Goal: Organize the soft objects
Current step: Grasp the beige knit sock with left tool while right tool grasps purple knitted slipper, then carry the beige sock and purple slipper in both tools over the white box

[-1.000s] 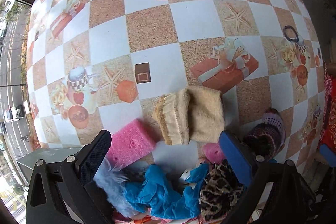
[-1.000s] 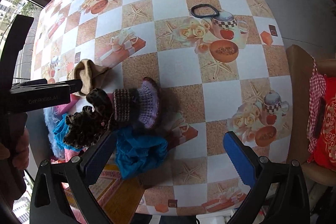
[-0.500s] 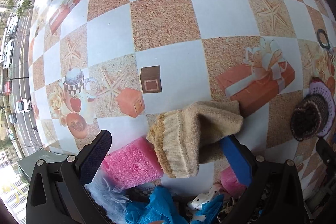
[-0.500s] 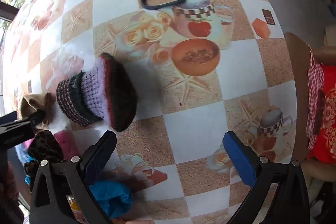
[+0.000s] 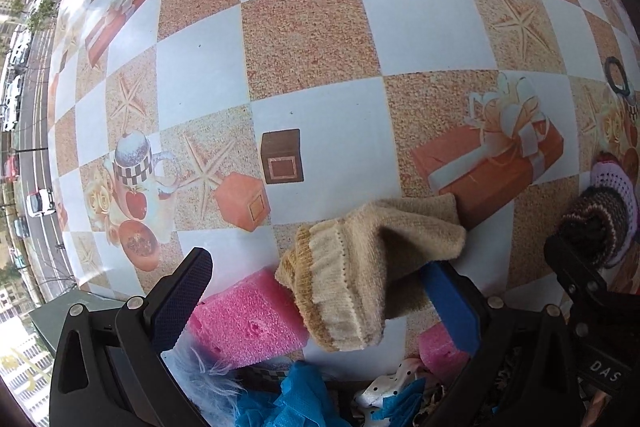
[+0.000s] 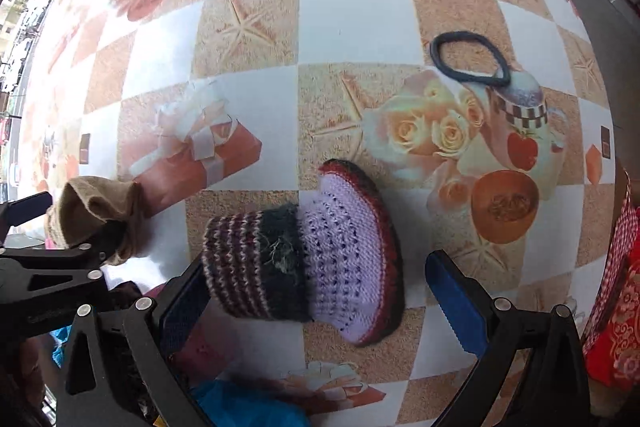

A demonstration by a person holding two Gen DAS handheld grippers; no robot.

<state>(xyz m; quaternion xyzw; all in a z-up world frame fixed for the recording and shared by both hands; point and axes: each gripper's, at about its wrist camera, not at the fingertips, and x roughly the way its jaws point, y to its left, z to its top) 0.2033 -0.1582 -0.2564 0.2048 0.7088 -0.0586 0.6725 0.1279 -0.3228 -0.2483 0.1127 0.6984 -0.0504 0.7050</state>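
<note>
A beige knitted sock [image 5: 360,267] lies folded on the table between the fingers of my open left gripper [image 5: 320,291], draped against the right blue pad [image 5: 452,307]. It also shows at the left of the right wrist view [image 6: 96,215]. A knitted bootie [image 6: 304,259] with lilac foot and dark striped cuff lies on its side between the fingers of my open right gripper [image 6: 320,303], its cuff against the left pad [image 6: 184,303]. It shows at the right edge of the left wrist view [image 5: 600,215].
A pink sponge [image 5: 248,319], a second pink piece [image 5: 440,351], blue cloth [image 5: 296,399] and pale fluffy fabric [image 5: 204,383] are heaped at the near table edge. A black hair band [image 6: 470,63] lies further out. A red cushion [image 6: 616,323] sits at the right.
Both grippers moved forward and lower over the table. The sock and the bootie, earlier ahead of the fingertips, now lie between the open fingers. The bootie has shifted away from the heap.
</note>
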